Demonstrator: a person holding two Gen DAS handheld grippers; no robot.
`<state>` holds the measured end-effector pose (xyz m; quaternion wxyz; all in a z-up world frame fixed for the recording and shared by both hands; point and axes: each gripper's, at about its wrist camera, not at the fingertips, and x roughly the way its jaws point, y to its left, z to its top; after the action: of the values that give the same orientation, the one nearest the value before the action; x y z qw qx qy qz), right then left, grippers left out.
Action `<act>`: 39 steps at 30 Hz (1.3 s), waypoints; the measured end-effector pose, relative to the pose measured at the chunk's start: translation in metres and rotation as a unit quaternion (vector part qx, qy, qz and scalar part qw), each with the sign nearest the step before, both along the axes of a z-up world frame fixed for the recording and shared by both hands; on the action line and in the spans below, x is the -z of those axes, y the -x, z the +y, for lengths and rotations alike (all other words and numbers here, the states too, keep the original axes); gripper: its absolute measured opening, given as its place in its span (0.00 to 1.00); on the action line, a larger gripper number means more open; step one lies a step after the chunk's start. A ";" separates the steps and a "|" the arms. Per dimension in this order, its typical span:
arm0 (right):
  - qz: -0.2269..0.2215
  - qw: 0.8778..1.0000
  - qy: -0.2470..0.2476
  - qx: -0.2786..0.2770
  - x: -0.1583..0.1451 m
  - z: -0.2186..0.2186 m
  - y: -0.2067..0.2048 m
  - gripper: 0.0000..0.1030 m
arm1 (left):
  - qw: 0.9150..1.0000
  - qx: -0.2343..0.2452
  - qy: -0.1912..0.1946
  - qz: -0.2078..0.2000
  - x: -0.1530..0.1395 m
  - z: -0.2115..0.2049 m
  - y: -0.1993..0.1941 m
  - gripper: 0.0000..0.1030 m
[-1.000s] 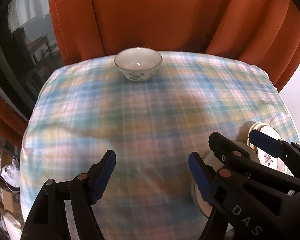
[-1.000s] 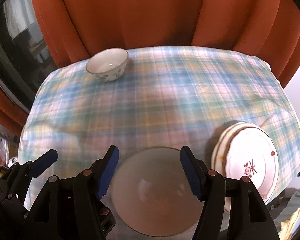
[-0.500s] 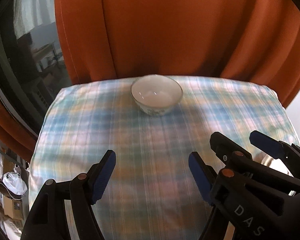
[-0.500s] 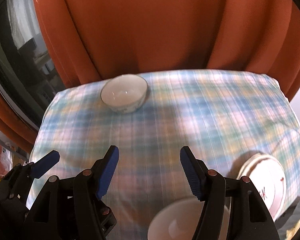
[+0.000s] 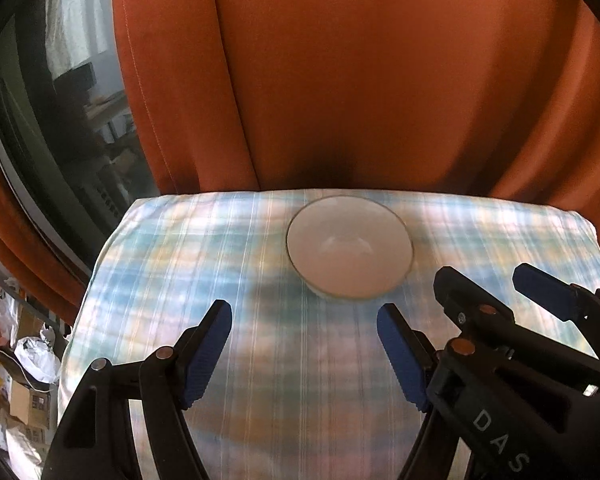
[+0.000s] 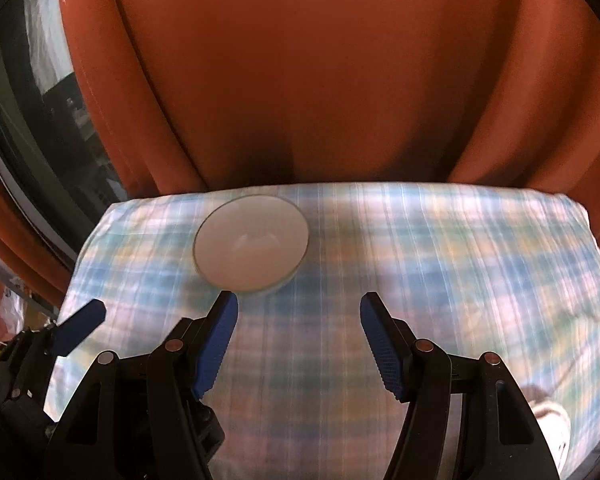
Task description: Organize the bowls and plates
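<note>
A small white bowl (image 5: pixel 350 252) stands upright near the far edge of the plaid-covered table (image 5: pixel 260 400). It lies just ahead and a little right of my left gripper (image 5: pixel 304 320), which is open with only cloth between its blue pads. In the right wrist view the same bowl (image 6: pixel 252 246) is ahead and to the left of my right gripper (image 6: pixel 300 308), also open and empty, whose left fingertip is close to the bowl's near rim. The two grippers travel side by side. The right gripper (image 5: pixel 496 284) shows at the right of the left wrist view.
An orange curtain (image 5: pixel 360 80) hangs right behind the table's far edge. A dark window (image 5: pixel 60 120) is at the left, with boxes and bags (image 5: pixel 24 360) on the floor below. A sliver of a white plate (image 6: pixel 552 420) shows at the table's near right.
Both grippers have moved forward across the table, so the far bowl is now much closer. The large near bowl and most of the plate stack have slipped out of view below. Jaws unchanged.
</note>
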<state>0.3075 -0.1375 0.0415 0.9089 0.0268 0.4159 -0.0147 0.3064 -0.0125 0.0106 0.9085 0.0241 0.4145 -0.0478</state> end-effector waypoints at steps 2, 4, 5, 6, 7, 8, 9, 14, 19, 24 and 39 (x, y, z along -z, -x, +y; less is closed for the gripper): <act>0.005 1.000 -0.004 -0.008 0.004 -0.001 -0.013 0.66 | 1.000 -0.006 -0.004 -0.002 0.004 -0.001 -0.011 0.74; 0.004 1.000 -0.008 -0.012 0.008 -0.001 -0.022 0.66 | 1.000 -0.011 -0.006 -0.001 0.008 -0.001 -0.021 0.74; 0.001 1.000 -0.005 -0.015 0.010 -0.001 -0.027 0.66 | 1.000 -0.016 -0.009 -0.003 0.010 -0.002 -0.027 0.74; -0.002 1.000 -0.003 -0.017 0.011 0.000 -0.033 0.66 | 1.000 -0.020 -0.012 -0.004 0.012 -0.002 -0.032 0.73; -0.003 1.000 -0.005 -0.019 0.014 -0.001 -0.039 0.66 | 1.000 -0.024 -0.016 -0.003 0.015 -0.003 -0.039 0.71; -0.002 1.000 -0.006 -0.020 0.017 -0.001 -0.046 0.66 | 0.999 -0.027 -0.018 -0.003 0.018 -0.004 -0.044 0.69; -0.001 1.000 -0.007 -0.021 0.021 -0.001 -0.053 0.66 | 0.999 -0.031 -0.019 -0.003 0.022 -0.005 -0.048 0.63; 0.006 1.000 -0.008 -0.019 0.040 -0.004 -0.079 0.65 | 0.999 -0.036 -0.013 0.009 0.041 -0.008 -0.072 0.58; 0.010 1.000 -0.013 -0.012 0.056 -0.008 -0.097 0.65 | 0.999 -0.041 -0.028 0.016 0.056 -0.010 -0.090 0.59; 0.016 1.000 -0.016 -0.004 0.070 -0.008 -0.112 0.60 | 0.998 -0.046 -0.026 0.026 0.068 -0.011 -0.102 0.58; 0.063 0.997 -0.033 -0.011 0.092 -0.012 -0.132 0.17 | 0.996 -0.052 -0.020 0.073 0.085 -0.013 -0.112 0.17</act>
<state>0.4391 -0.1490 -0.0501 0.8795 0.0517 0.4731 0.0071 0.4181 -0.0259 -0.0747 0.8762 0.0171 0.4816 0.0058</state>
